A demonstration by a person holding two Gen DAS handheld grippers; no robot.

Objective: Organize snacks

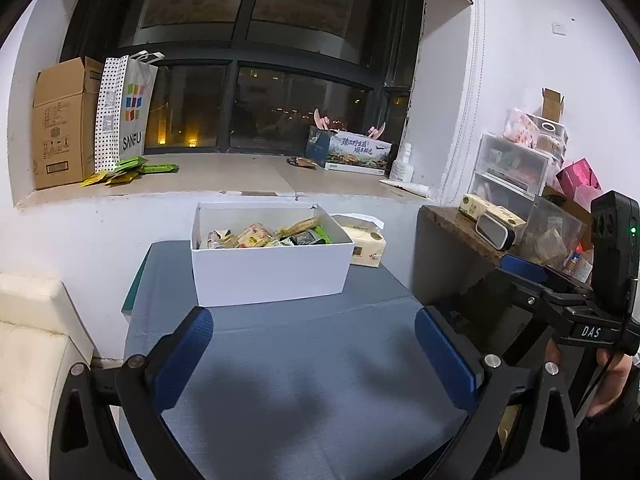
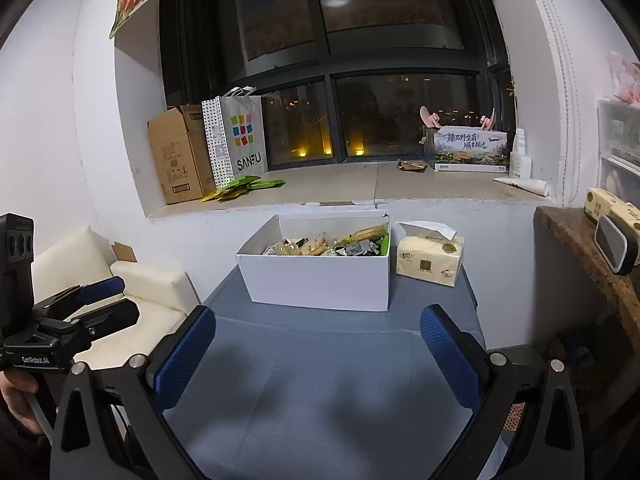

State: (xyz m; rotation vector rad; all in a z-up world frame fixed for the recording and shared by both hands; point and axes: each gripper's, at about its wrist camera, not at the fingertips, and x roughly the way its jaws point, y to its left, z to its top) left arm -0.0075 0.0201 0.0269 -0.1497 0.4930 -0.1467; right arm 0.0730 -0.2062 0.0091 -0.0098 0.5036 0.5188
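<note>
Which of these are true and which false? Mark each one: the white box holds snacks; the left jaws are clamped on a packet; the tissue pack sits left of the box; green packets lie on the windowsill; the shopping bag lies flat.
1. The white box holds snacks. True.
2. The left gripper is clamped on a packet. False: its jaws are open and hold nothing, as with the right gripper.
3. The tissue pack sits left of the box. False: it is on the box's right.
4. Green packets lie on the windowsill. True.
5. The shopping bag lies flat. False: it stands upright by the cardboard box.
</note>
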